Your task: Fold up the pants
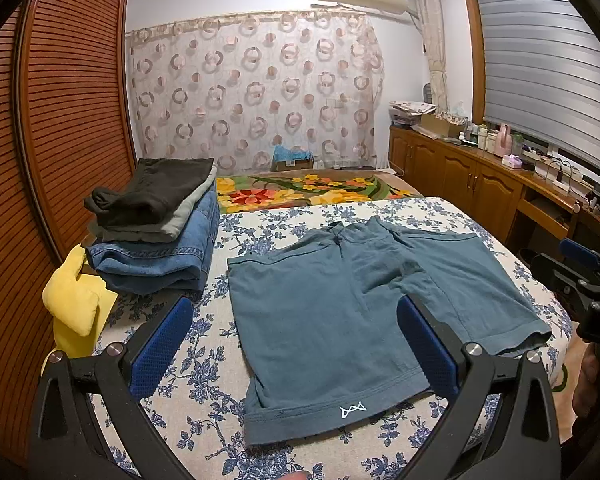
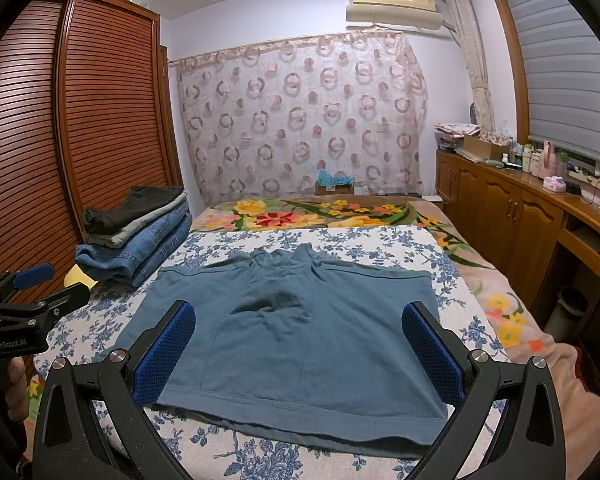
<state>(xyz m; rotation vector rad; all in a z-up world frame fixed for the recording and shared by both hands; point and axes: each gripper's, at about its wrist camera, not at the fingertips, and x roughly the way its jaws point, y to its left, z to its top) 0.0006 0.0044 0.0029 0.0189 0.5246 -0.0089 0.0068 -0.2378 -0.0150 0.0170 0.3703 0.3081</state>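
Lying flat and unfolded mid-frame on the blue-flowered bedsheet (image 2: 380, 240), the teal cotton shorts (image 2: 300, 320) await their first fold, left gripper (image 1: 296, 344) and right gripper (image 2: 300, 348) both spread wide, empty.

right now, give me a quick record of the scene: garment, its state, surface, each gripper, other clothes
garment: teal shorts
state: spread flat, unfolded, legs toward the cameras, waist far
surface: floral sheet on the bed
left gripper: jaws open, above the near hem of one leg, holding nothing
right gripper: jaws open, above the near hem of the other leg, holding nothing
other clothes: folded stack at the left of the shorts, dark on top, jeans below
beside the stack: yellow cloth
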